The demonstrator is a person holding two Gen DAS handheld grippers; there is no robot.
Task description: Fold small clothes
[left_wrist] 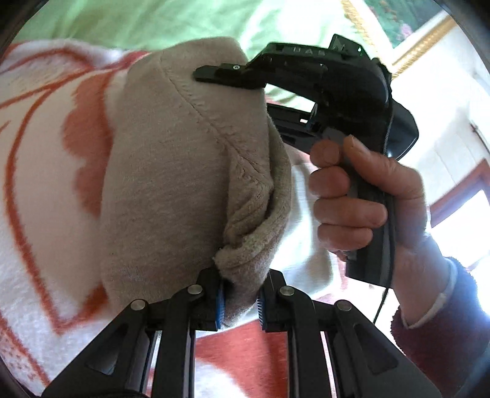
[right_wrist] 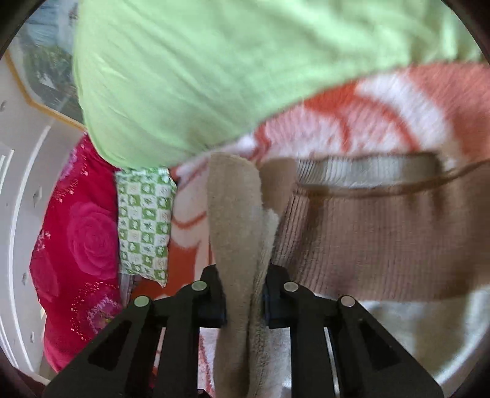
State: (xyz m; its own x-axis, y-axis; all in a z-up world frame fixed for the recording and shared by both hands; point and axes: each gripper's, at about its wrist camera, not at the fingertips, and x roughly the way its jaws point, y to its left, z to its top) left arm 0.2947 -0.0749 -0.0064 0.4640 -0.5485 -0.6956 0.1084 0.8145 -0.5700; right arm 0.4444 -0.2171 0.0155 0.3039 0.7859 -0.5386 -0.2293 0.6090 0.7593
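A small beige knit garment [left_wrist: 171,171] hangs lifted over an orange-and-white blanket [left_wrist: 39,159]. My left gripper [left_wrist: 240,301] is shut on a bunched corner of it. In the left wrist view my right gripper [left_wrist: 214,75], held by a hand [left_wrist: 361,199], reaches the garment's far top edge; its fingertips are hidden by the cloth. In the right wrist view my right gripper [right_wrist: 245,303] is shut on a beige fold of the garment [right_wrist: 235,220]. A brown ribbed part [right_wrist: 367,232] lies to its right on the blanket [right_wrist: 382,113].
A light green sheet [right_wrist: 214,70] covers the bed behind. A green checked cushion [right_wrist: 144,220] and a red rose-print cloth [right_wrist: 82,242] lie to the left. A white headboard [right_wrist: 18,199] and a framed picture [left_wrist: 407,21] stand at the edges.
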